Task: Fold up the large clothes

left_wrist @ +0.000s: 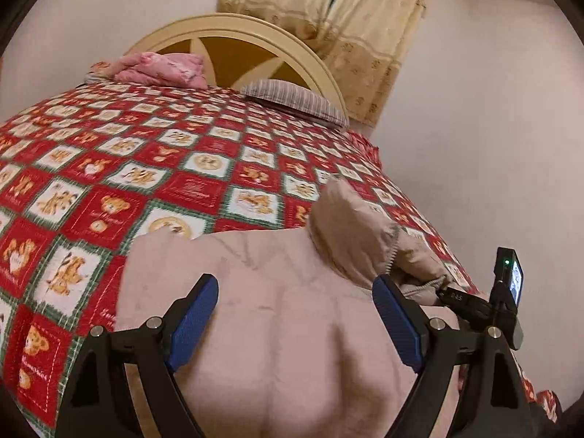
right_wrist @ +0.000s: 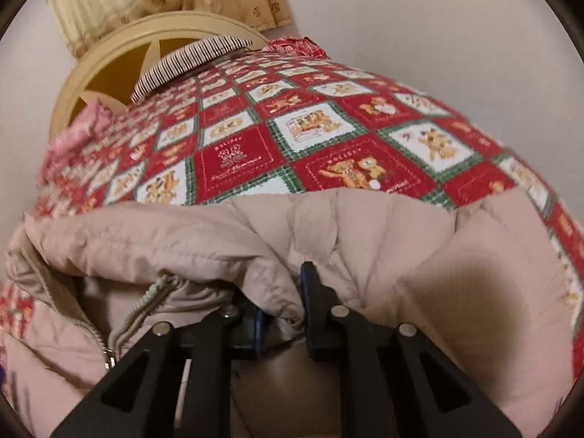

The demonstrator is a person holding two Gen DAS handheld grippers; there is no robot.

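A beige padded jacket lies on the bed, its zipper showing along a lifted front edge. My left gripper hovers open over the jacket's flat panel, blue pads wide apart with nothing pinched between them. My right gripper is shut on a fold of the jacket near the zipper edge, and the fabric bunches up over its left finger. In the left wrist view the right gripper shows at the right, holding the raised flap by the hood.
A red, white and green teddy-bear quilt covers the bed. A cream headboard, a striped pillow and a pink folded blanket sit at the far end. A pale wall runs along the bed's right side.
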